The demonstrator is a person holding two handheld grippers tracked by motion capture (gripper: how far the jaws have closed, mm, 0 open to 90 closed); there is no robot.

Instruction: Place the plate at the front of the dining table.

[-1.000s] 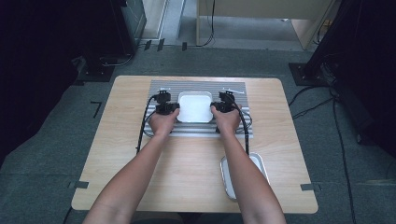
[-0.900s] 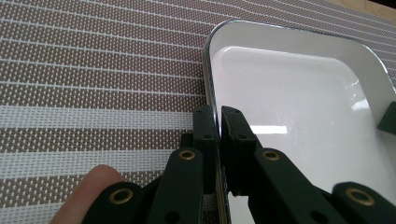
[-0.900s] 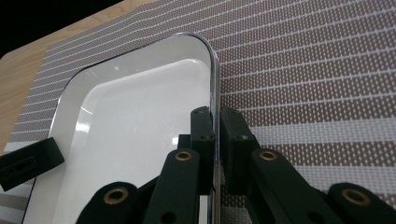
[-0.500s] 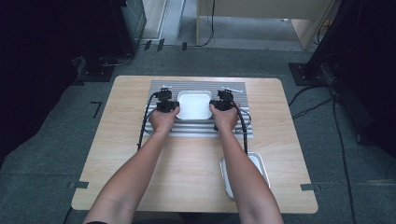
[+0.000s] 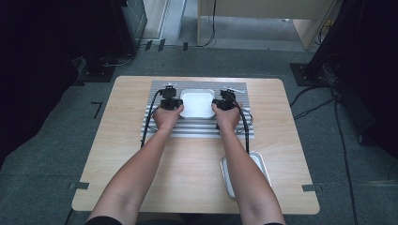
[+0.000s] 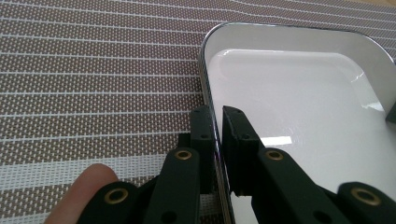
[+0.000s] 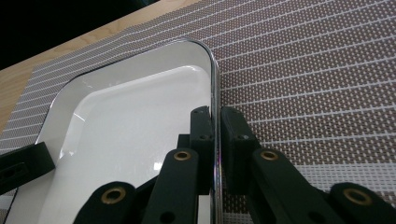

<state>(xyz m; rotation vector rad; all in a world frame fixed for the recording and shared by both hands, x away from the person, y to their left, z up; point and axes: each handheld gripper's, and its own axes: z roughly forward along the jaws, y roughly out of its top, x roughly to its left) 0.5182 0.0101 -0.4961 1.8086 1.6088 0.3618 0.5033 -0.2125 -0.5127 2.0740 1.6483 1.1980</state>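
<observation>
Fingers of left gripper [image 6: 215, 122] and right gripper [image 7: 214, 122] pinch opposite rims of the white tray [image 5: 197, 104].

A second white tray [image 5: 259, 164] sits near the wooden table's [image 5: 117, 154] front edge, well apart from the striped placemat [image 5: 206, 127].
</observation>
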